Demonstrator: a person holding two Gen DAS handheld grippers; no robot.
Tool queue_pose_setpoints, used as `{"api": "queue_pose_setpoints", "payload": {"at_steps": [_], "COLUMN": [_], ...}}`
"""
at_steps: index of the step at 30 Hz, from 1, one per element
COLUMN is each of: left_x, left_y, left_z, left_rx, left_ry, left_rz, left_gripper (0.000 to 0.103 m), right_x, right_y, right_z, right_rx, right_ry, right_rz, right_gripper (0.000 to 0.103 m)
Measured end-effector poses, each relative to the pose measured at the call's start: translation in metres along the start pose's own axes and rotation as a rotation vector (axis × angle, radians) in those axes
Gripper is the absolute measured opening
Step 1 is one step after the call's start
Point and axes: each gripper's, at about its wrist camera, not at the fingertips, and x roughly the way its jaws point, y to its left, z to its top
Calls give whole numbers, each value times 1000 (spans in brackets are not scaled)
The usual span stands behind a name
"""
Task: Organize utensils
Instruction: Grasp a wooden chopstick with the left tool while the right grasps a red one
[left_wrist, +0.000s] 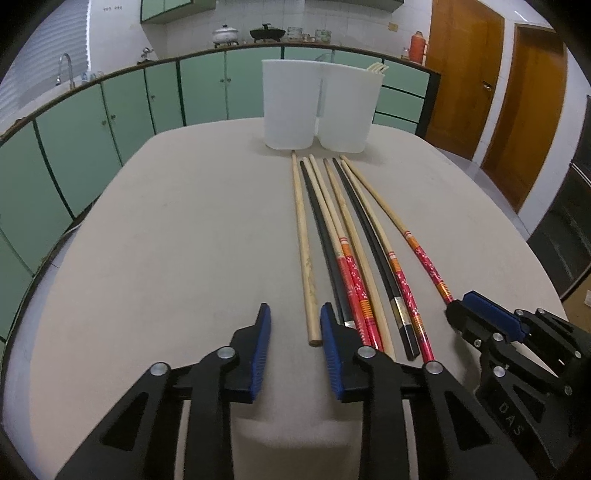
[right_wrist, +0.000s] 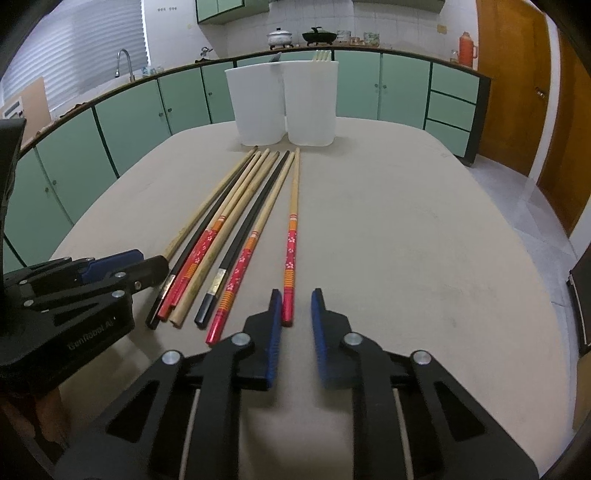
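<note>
**Blue pads poised over the chopstick row**

Blue-padded and black-framed, the left tongs (left_wrist: 294, 314) sit low over the beige surface (left_wrist: 166, 229), jaws apart with a gap of bare cloth between them and nothing gripped. Just ahead and slightly right of their right pad lies the butt of a plain wooden chopstick (left_wrist: 303, 251), the leftmost of the row. Over on the other side, the right tongs (right_wrist: 295, 299) also stand apart, a narrow gap showing, nothing clamped; the red floral end of the rightmost chopstick (right_wrist: 290, 266) rests just in front of their left pad, and whether pad and stick touch I cannot tell.

Between the two tongs fans the rest of the chopsticks (left_wrist: 354, 258): black ones, plain wooden ones, red-handled ones with orange bands, all lying flat side by side, thick ends towards the tongs, tips pointing away.

Beyond those tips, at the far end of the surface, stand two white plastic containers (left_wrist: 291, 107), upright and side by side. Pale utensil ends (left_wrist: 378, 68) poke above the rim of the right one.
</note>
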Motion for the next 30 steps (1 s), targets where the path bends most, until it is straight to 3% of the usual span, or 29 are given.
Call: {"api": "queue_pose_setpoints", "payload": {"at_steps": [1, 6, 14, 30], "left_x": [0, -1, -12, -89], "left_y": [-1, -3, 3, 12], "left_z": [0, 0, 5, 71], "left_rx": [4, -5, -16, 32], "left_ry": [-6, -13, -24, -252], "left_rz": [8, 7, -9, 15], "left_gripper": [24, 7, 7, 7], "right_x": [0, 1, -8, -63], "right_y": [0, 0, -7, -25], "right_z": [0, 2, 9, 73], "right_rx": [-2, 7, 18, -18], "right_ry": [-1, -1, -20, -177], "right_rz": [-2, 0, 12, 20], "right_gripper": [5, 5, 5, 5]}}
